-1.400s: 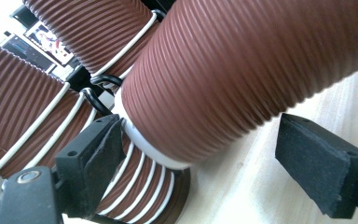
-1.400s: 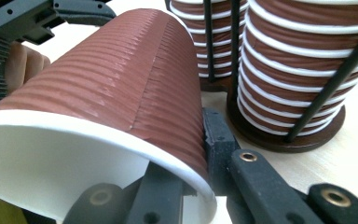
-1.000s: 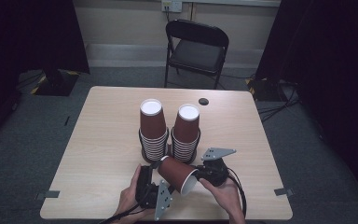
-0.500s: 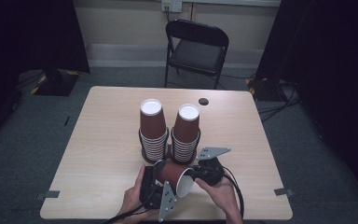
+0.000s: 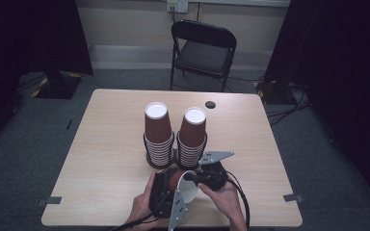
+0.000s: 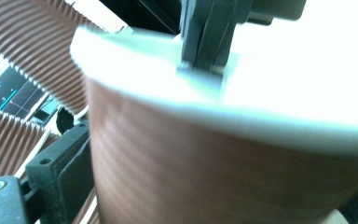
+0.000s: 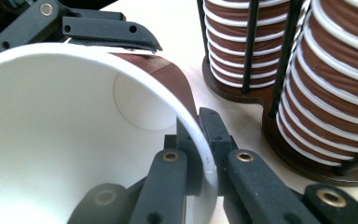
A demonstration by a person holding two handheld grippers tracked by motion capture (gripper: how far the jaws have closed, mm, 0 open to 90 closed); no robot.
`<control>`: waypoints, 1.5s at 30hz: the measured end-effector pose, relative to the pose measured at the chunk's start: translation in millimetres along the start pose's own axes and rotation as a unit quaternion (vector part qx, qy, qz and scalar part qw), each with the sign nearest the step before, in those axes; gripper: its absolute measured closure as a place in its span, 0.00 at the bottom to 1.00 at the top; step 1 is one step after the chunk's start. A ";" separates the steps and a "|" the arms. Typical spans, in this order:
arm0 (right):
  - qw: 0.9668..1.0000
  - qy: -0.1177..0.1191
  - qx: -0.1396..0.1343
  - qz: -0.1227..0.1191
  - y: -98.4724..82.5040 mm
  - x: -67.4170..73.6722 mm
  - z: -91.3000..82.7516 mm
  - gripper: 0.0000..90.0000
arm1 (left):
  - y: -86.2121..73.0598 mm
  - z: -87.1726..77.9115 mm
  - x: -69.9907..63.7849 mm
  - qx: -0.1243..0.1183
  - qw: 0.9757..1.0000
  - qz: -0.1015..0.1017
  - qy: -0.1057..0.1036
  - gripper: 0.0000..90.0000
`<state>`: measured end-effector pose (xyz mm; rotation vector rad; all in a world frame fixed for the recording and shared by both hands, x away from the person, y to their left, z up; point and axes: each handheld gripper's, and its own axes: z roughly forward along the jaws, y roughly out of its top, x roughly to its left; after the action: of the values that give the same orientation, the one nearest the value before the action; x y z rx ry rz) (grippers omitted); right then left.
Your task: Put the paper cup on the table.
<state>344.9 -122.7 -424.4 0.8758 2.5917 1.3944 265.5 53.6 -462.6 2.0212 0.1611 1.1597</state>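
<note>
A brown paper cup (image 5: 176, 177) with a white inside lies on its side just above the table's near edge, held between both grippers. My right gripper (image 7: 205, 154) is shut on the cup's white rim (image 7: 200, 140), one jaw inside and one outside. My left gripper (image 5: 168, 185) reaches around the cup's body (image 6: 214, 168); its jaws have just been closing with the cup between them, and a finger (image 7: 107, 30) lies on the cup's outer wall. Behind them, two tall stacks of the same cups (image 5: 156, 134) (image 5: 192, 137) stand in a dark wire holder (image 7: 242, 93).
The light wooden table (image 5: 101, 159) carries a small dark round thing (image 5: 210, 104) near its far edge. A black folding chair (image 5: 202, 48) stands beyond the table. The holder's upright wires (image 7: 249, 46) stand close to the right gripper.
The cup has shifted slightly, and its white mouth now faces the near edge more. The left gripper has drawn in around the cup's body. Both hands stay at the front edge.
</note>
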 end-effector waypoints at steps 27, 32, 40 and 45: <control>1.000 0.009 0.008 0.010 2.4 4.5 5.3 0.97 | 10.8 5.1 -0.3 -0.009 1.000 -0.009 0.006 0.07; 1.000 0.009 0.005 0.012 2.4 3.5 4.8 0.97 | 10.6 4.3 0.2 -0.007 1.000 -0.013 0.008 0.08; 1.000 0.006 -0.007 0.016 1.2 2.4 3.9 0.96 | 8.8 4.9 4.7 -0.014 0.999 -0.037 -0.001 0.10; 1.000 0.006 -0.020 0.020 0.9 0.8 2.1 0.94 | 7.5 6.0 8.3 -0.020 0.998 -0.060 -0.006 0.10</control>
<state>345.4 -120.4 -424.7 0.9228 2.5588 1.4606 273.0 48.9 -453.6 1.9546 0.2485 1.0673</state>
